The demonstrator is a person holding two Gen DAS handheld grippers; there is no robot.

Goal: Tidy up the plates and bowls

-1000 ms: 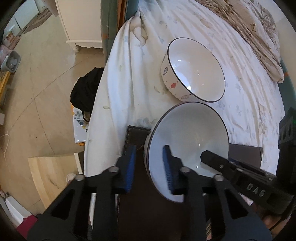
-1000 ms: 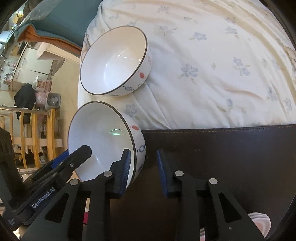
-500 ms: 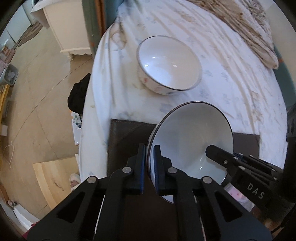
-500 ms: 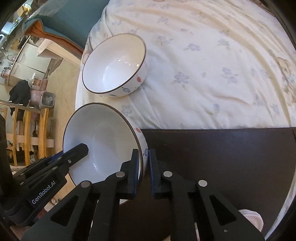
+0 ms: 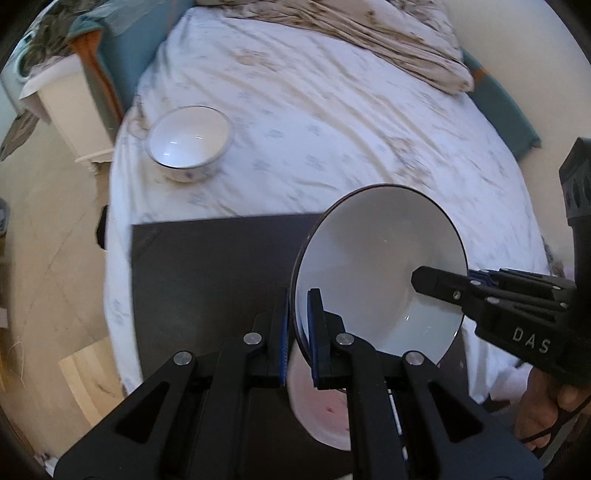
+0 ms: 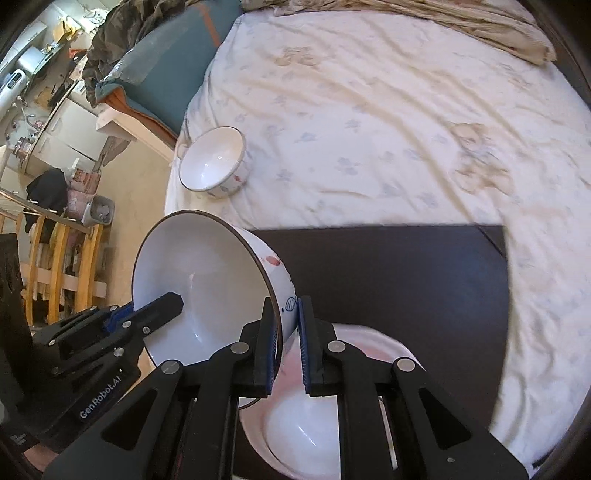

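A white bowl with a dark rim (image 5: 376, 266) (image 6: 199, 291) is held in the air between both grippers, tilted. My left gripper (image 5: 297, 332) is shut on its left rim. My right gripper (image 6: 286, 332) is shut on its opposite rim. Under it, a pinkish white plate or shallow bowl (image 5: 321, 406) (image 6: 325, 406) lies on a dark brown mat (image 5: 207, 273) (image 6: 399, 280). A second white bowl (image 5: 190, 142) (image 6: 214, 166) sits upright on the bed sheet, far left.
The mat lies on a bed with a floral white sheet (image 5: 332, 122) (image 6: 388, 129). A crumpled blanket (image 5: 369, 33) lies at the back. The bed edge drops to a beige floor (image 5: 48, 229). A white cabinet (image 5: 66, 99) and wooden chairs (image 6: 62, 273) stand beside the bed.
Both grippers closed on the bowl's rims and lifted it up and back toward me, over the mat. The plate below came into view. The other bowl stayed put.
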